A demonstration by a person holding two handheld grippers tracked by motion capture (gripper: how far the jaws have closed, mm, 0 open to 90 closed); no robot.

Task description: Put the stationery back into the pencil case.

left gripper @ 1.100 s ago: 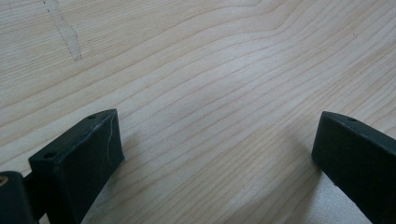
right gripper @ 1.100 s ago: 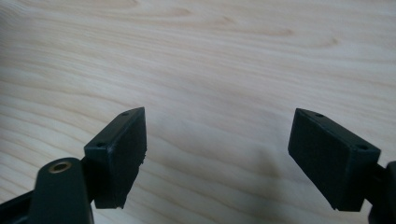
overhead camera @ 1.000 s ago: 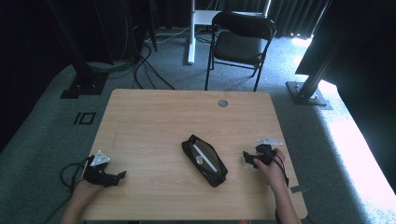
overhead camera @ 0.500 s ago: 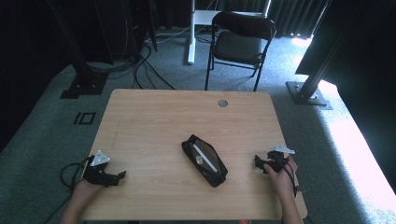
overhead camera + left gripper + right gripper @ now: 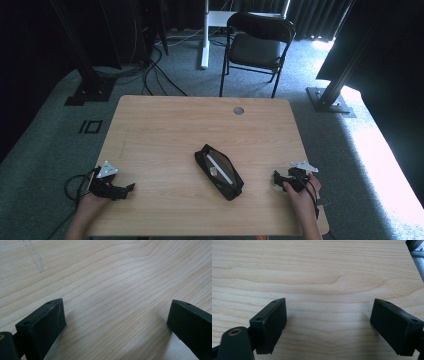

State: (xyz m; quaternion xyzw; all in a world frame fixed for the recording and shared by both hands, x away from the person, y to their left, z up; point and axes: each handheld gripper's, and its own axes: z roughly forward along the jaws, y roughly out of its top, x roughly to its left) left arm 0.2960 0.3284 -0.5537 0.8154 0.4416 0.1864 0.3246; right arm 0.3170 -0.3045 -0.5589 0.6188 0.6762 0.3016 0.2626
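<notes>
Both black grippers, left gripper [image 5: 129, 187] and right gripper [image 5: 276, 176], carry grey three-cornered plates and trailing black cables; blocky jaws show screw holes.

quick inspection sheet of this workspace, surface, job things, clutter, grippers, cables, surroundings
surface: light wooden table, with a round grommet hole near its far edge
job's things: open black pouch lying slantwise mid-table, with a white stick-like item inside; neither gripper touches it
clutter: nothing seen
grippers: left gripper at the near left edge, jaws wide with bare wood between them; right gripper at the near right, jaws just been opening, nothing between them
cables: black cable loops off the left gripper; more cables on the floor behind the table
surroundings: grey carpet, black folding chair beyond the table, dark stands at both sides
</notes>
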